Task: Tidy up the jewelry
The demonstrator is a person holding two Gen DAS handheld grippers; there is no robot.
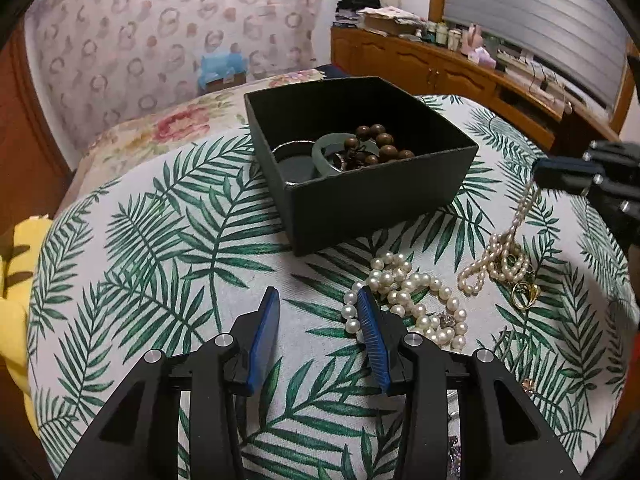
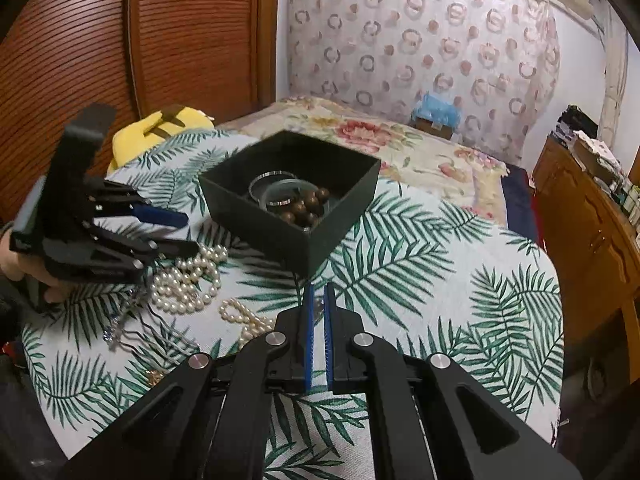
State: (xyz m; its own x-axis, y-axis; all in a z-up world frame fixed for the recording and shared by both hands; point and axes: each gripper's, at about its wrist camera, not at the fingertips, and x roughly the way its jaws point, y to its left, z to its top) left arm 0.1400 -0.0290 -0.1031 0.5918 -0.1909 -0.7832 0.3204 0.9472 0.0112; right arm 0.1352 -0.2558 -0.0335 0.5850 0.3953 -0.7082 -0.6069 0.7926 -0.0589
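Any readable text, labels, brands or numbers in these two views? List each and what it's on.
None legible in either view.
Bottles on the wooden sideboard: labels, if any, too small and blurred.
Cardboard box under the blue bag: pale patches on its front, too small to tell whether they carry text.
Black box, right gripper and left gripper: no markings visible.

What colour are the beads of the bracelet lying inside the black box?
Dark brown, wood-like beads in the black box; clearest in the left wrist view.
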